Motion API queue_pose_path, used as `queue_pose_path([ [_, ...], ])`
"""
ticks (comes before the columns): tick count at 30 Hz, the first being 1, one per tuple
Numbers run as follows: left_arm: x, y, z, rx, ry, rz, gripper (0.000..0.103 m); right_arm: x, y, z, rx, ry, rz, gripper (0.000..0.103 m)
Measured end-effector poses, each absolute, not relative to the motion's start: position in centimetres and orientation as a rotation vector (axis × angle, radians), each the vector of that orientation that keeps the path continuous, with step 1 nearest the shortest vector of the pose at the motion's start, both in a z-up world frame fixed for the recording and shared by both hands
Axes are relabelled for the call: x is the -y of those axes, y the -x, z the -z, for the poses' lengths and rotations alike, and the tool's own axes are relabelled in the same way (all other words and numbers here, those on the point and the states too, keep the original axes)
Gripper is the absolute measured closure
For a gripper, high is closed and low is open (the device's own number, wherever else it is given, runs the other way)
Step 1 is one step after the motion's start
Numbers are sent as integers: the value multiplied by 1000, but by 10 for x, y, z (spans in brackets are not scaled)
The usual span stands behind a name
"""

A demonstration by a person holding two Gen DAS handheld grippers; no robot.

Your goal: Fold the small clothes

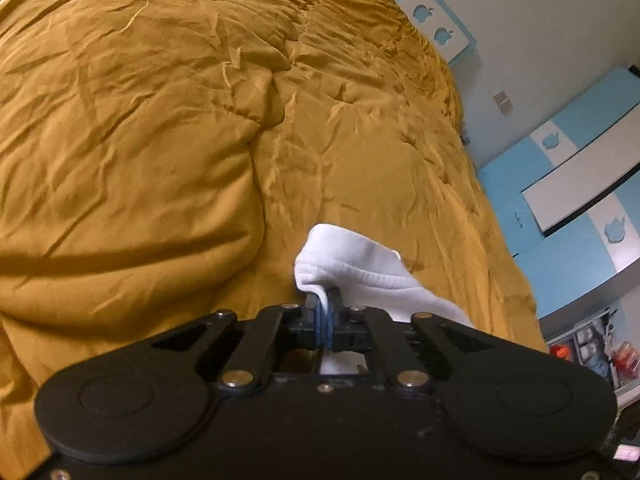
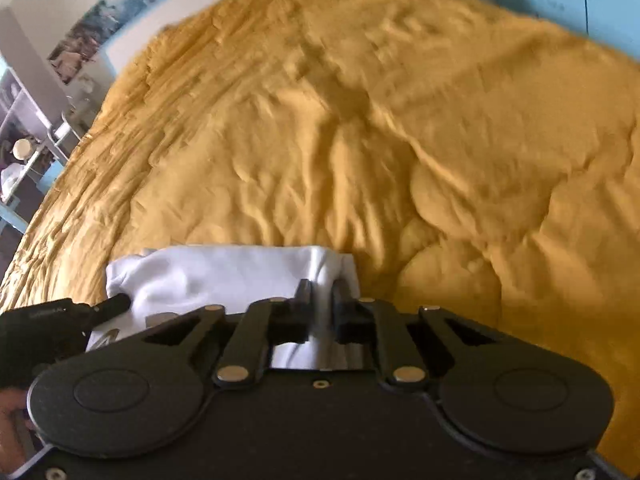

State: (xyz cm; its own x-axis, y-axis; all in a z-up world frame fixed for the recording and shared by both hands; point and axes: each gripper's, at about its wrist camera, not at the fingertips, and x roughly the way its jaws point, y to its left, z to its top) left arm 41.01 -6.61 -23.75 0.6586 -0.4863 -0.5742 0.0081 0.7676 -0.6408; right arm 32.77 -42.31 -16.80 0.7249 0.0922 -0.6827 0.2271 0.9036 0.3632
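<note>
A small white garment (image 1: 360, 264) lies on a mustard-yellow bed cover (image 1: 160, 120), close in front of both cameras. My left gripper (image 1: 324, 300) is shut on one edge of it, and the cloth bunches up over the blue-padded fingertips. In the right wrist view the white garment (image 2: 224, 272) spreads leftward in a flat band. My right gripper (image 2: 322, 292) is shut on its right end, with fabric pinched between the black fingers. The left gripper (image 2: 118, 302) shows there at the garment's left end. Grey print shows on the cloth near the lower left.
The rumpled yellow bed cover (image 2: 400, 120) fills both views. A blue and white wardrobe (image 1: 580, 184) and a headboard with apple cutouts (image 1: 424, 12) stand beyond the bed. Cluttered shelves (image 2: 24, 148) stand at the left. A person's hand (image 2: 12, 408) holds the left gripper.
</note>
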Motion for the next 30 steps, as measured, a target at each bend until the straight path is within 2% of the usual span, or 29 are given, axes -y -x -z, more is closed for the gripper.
queue_pose_path([
  [2, 60, -403, 224, -819, 649, 294, 93, 426, -322, 161, -749, -469, 75, 94],
  [3, 57, -395, 214, -799, 626, 298, 93, 425, -314, 153, -735, -468, 80, 82],
  [4, 53, -385, 206, -780, 592, 312, 93, 424, -301, 142, -715, -455, 86, 76],
  [7, 39, -337, 178, -744, 512, 380, 91, 412, -251, 111, -640, -385, 36, 76],
  [10, 27, -272, 160, -760, 481, 471, 85, 396, -193, 95, -600, -344, -17, 75],
  [16, 38, -166, 162, -824, 442, 609, 85, 359, -111, 107, -616, -316, -73, 72],
  [20, 54, -142, 178, -870, 518, 656, 85, 344, -96, 122, -638, -281, -62, 72],
  [24, 60, -125, 196, -919, 426, 584, 85, 354, -85, 132, -653, -285, -1, 72],
  [26, 54, -119, 206, -939, 435, 558, 93, 366, -81, 142, -687, -298, 49, 77],
  [27, 51, -117, 204, -941, 441, 556, 93, 373, -79, 147, -700, -325, 50, 83],
  [30, 46, -114, 198, -941, 421, 517, 93, 384, -71, 153, -693, -391, 35, 84],
])
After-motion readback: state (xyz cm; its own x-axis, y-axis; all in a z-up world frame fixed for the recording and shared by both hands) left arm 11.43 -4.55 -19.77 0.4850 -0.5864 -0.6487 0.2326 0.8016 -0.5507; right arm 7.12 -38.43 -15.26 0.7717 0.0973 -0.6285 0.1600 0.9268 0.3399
